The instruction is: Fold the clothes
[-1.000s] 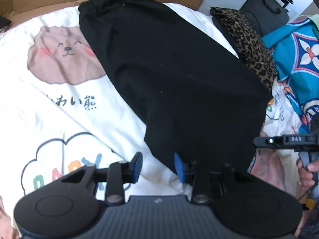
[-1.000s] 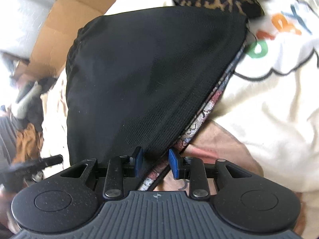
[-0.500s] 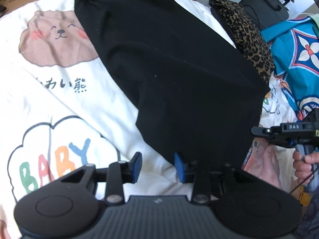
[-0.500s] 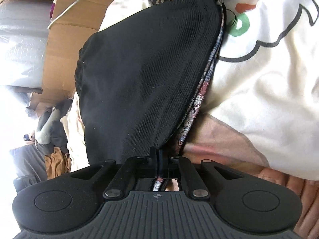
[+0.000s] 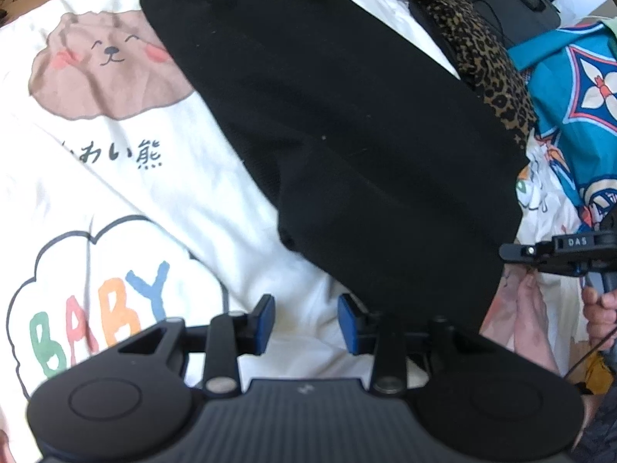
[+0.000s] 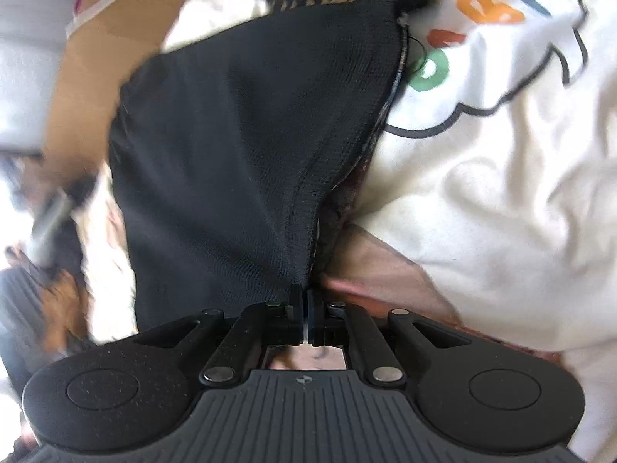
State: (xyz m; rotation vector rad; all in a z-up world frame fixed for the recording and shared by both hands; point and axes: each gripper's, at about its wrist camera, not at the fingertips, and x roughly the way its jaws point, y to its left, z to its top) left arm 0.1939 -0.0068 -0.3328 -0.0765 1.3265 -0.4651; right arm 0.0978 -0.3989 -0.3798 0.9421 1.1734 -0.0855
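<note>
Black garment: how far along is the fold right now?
Done: the black garment lies spread on the white printed bedsheet. In hand: the right gripper has its jaws shut on a corner. Left: the left gripper, jaws open, holds nothing; no finished fold shows.

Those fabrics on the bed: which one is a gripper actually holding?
The black garment. The right gripper has its fingers shut on its corner; the leopard-print fabric and blue patterned cloth lie untouched.
</note>
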